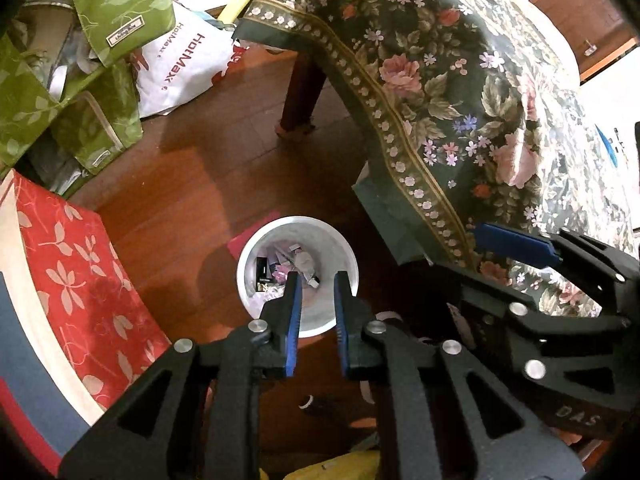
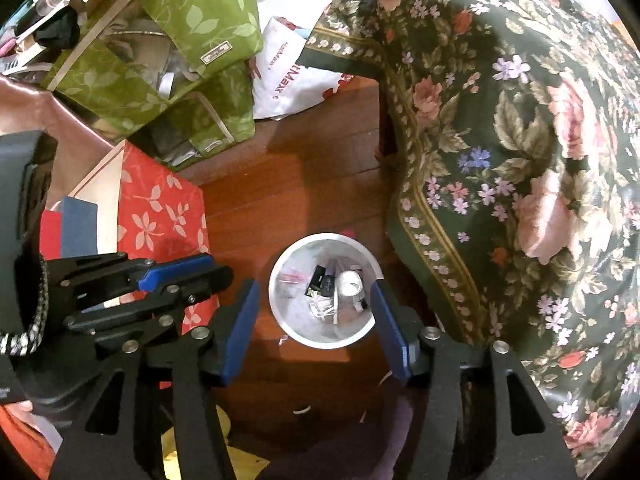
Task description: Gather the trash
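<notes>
A white trash bin [image 1: 248, 256] stands on the wooden floor beside the table; it also shows in the right wrist view [image 2: 280, 280]. It holds several scraps: paper, a black packet [image 2: 320, 280], a white roll [image 2: 349, 283]. My left gripper [image 1: 316, 280] hovers above the bin with its jaws a narrow gap apart and nothing between them. My right gripper [image 2: 316, 288] hovers over the bin, jaws wide open and empty. Each gripper shows in the other's view, the left one [image 2: 188, 276] and the right one [image 1: 516, 240].
A floral tablecloth [image 1: 440, 100] hangs off the table at the right, over a wooden leg [image 1: 300, 92]. Green fabric boxes [image 1: 80, 60], a red leaf-print box [image 1: 80, 280] and a white HotMax bag [image 1: 184, 64] crowd the left. A small ring [image 1: 306, 402] lies on the floor.
</notes>
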### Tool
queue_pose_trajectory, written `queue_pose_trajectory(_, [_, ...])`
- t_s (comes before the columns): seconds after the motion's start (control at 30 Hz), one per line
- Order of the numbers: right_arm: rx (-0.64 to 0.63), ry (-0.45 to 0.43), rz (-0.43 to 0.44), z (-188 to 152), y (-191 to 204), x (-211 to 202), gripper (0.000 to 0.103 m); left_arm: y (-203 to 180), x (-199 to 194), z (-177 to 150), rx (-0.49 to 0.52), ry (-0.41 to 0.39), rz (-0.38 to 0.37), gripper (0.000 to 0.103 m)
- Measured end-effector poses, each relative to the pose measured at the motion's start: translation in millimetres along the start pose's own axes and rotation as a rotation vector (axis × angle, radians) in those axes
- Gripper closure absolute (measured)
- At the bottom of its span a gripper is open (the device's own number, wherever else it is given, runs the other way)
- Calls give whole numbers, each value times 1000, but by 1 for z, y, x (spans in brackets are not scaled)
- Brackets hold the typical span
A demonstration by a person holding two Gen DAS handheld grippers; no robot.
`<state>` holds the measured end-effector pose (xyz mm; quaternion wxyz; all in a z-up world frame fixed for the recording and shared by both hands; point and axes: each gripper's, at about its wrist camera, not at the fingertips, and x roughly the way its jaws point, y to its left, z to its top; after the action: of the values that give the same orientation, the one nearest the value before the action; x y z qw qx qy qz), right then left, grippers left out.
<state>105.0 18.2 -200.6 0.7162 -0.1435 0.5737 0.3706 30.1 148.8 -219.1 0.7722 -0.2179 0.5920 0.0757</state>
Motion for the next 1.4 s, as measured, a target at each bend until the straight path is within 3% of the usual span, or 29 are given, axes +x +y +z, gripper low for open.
queue_pose_trajectory(0.17, [20,-39,-22,-7,-5,-18,50,-1,-15,-1,2,-33,24,90])
queue_pose_trajectory(0.3, [56,-129,-47,-19,-9,-54,50,-8,-48,-5,37,-104,38,90])
queue_pose_trajectory(0.47, [130,-303,-83,-39,-7,-120,50,-31,-113,-17,114,-258,18,90])
queue_pose_trajectory(0.63, [198,-508,-135,-70,7,-195,50,-60,-186,-40,196,-448,-55,90])
queue_pose_trajectory(0.9, [277,-774,-328,-119,48,-275,50,-96,-276,-91,363,-731,-137,90])
queue_pose_trajectory(0.93, [282,-799,-351,-125,52,-280,50,-99,-285,-99,383,-765,-146,87])
queue_pose_trajectory(1.0, [281,-843,-400,-133,60,-287,48,-99,-295,-108,394,-803,-145,65])
queue_pose_trajectory(1.03, [281,-850,-418,-135,61,-289,38,-98,-299,-113,387,-822,-136,43])
queue_pose_trajectory(1.07, [280,-858,-433,-137,64,-291,20,-97,-301,-116,376,-838,-133,31])
queue_pose_trajectory(1.17, [291,-902,-458,-146,69,-295,5,-93,-306,-122,366,-856,-131,19])
queue_pose_trajectory(1.4, [329,-910,-508,-155,73,-299,0,-90,-305,-131,386,-846,-107,18])
